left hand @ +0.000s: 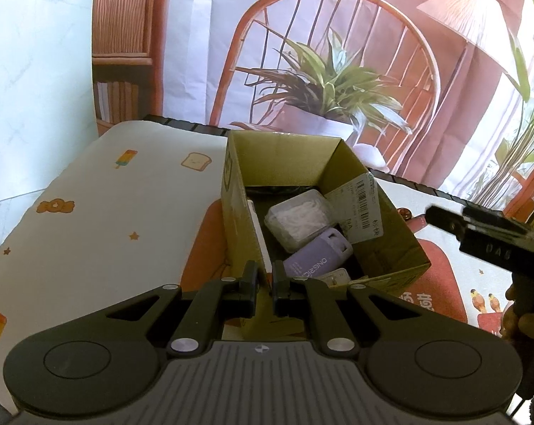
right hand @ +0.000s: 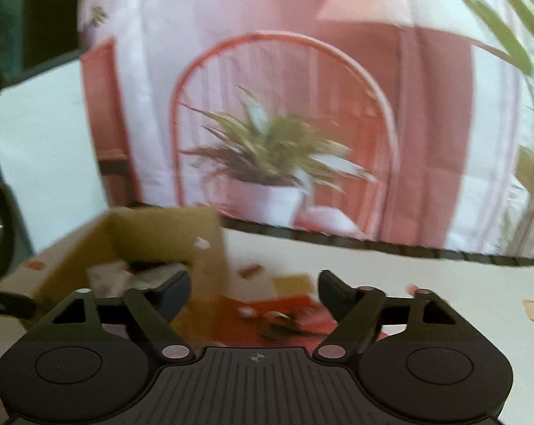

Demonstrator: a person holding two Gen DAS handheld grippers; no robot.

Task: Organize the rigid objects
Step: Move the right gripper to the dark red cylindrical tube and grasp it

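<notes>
Cardboard box (left hand: 380,248) wall sits pinched in my left gripper (left hand: 265,283), while my right gripper (right hand: 254,292), spread and empty, likely must fetch 1 more item.

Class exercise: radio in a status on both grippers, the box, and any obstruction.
Left gripper shut on cardboard box near wall. Right gripper open, empty, beside the box. Purple case, clear container inside. Nothing obstructing.

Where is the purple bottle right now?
In the left wrist view, the purple bottle lies on its side inside the cardboard box, just below the clear plastic case and just beyond the left hand-held gripper.
</notes>
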